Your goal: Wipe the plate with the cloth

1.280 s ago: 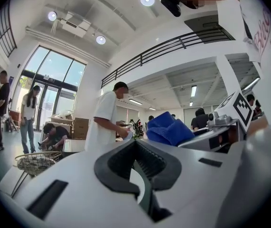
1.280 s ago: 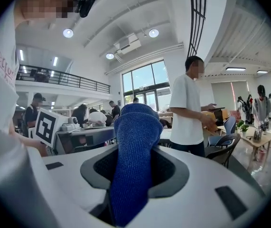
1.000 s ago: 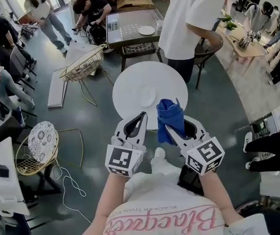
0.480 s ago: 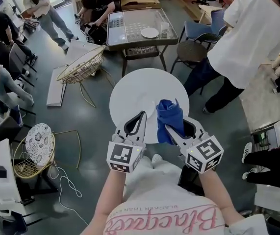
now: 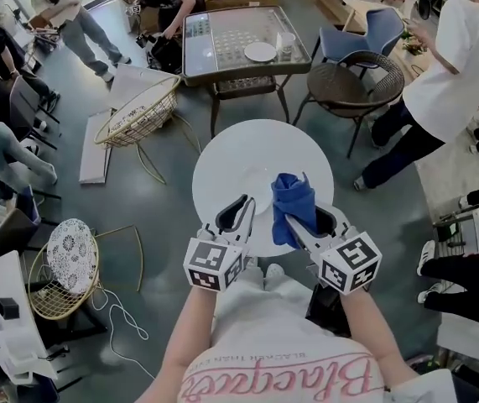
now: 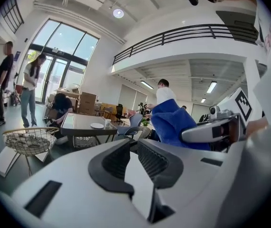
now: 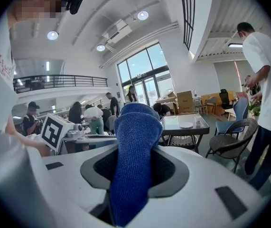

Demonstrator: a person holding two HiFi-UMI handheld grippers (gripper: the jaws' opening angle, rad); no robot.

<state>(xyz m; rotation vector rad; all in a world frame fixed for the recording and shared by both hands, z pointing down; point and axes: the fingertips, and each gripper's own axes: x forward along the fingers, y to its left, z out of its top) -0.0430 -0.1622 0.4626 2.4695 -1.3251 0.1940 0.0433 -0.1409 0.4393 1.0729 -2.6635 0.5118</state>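
The blue cloth (image 5: 294, 200) is pinched upright in the right tool (image 5: 299, 221) over the near edge of the round white table (image 5: 222, 154). The left tool (image 5: 244, 201) is held beside it, its jaws just opened a crack with nothing gripped. A white plate (image 5: 254, 185) is faintly made out at the table's middle.

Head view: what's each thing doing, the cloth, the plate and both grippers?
right gripper: shut on the blue cloth.
blue cloth: bunched up, sticking out past the jaws.
left gripper: jaws have just been opening slightly, nothing between them.
plate: lying flat on the round white table.
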